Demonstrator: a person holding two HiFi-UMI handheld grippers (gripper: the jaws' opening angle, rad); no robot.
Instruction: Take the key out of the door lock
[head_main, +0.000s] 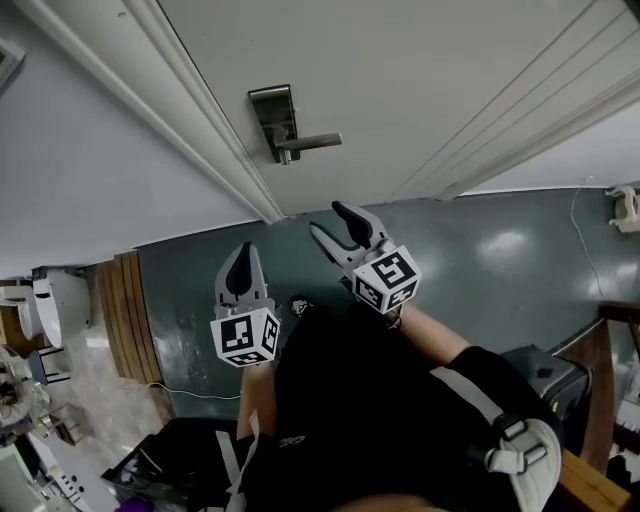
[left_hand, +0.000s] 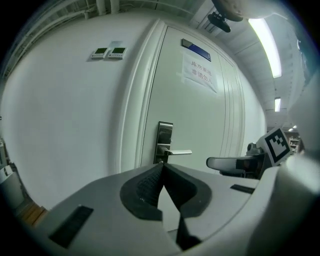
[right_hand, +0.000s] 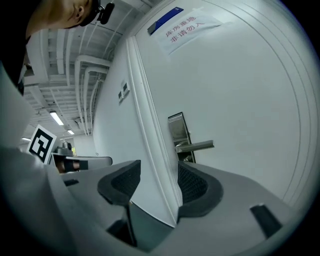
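While both tools hang short of the door, the wall with two switch panels lies furthest left. Left tool: jaws pressed together, holding nothing. Next come the door frame, then the lock plate with its lever, well apart from both tools. Key too small to resolve; only a dark spot shows under the lever. Right tool: jaws apart, empty, nearer the plate.
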